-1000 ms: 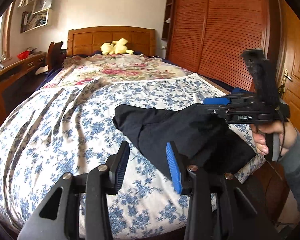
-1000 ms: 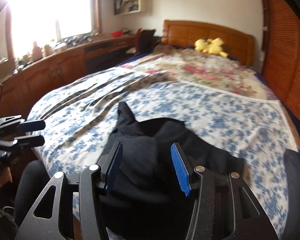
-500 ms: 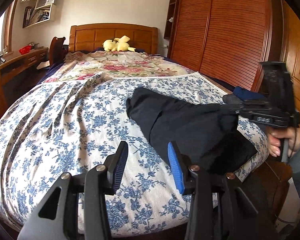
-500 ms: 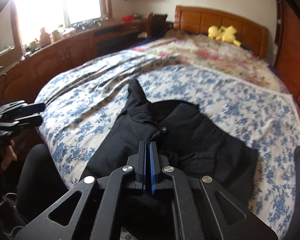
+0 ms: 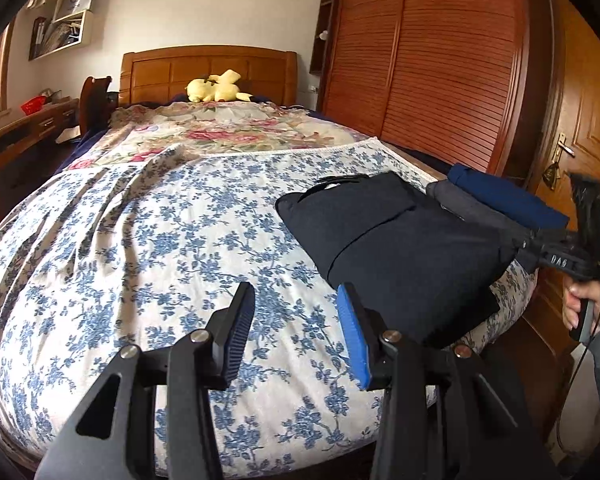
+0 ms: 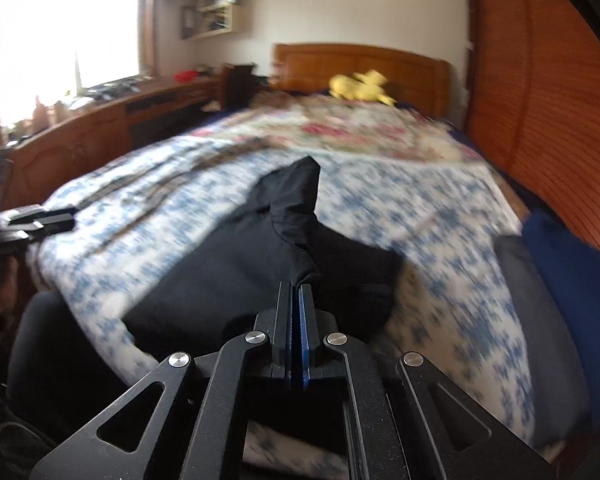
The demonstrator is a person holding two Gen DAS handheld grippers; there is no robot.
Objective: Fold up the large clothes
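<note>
A bed (image 5: 140,240) with a blue-flowered cover fills the frame, wooden wardrobe (image 5: 439,80) upper right. The dark garment (image 5: 399,240) lies centre-right. Only the right view shows the window (image 6: 60,20). My right hand-held gripper (image 6: 296,292) pinches the garment; my left hand-held gripper (image 5: 296,320) hangs parted, empty.

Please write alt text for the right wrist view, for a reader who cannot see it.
The right gripper, shut, pinches a fold of a black garment on a bed with a blue-flowered white cover. Folded grey and blue clothes lie at the right.

garment (image 5: 395,236) on bed (image 5: 140,240), toy (image 5: 216,87) behind
</note>
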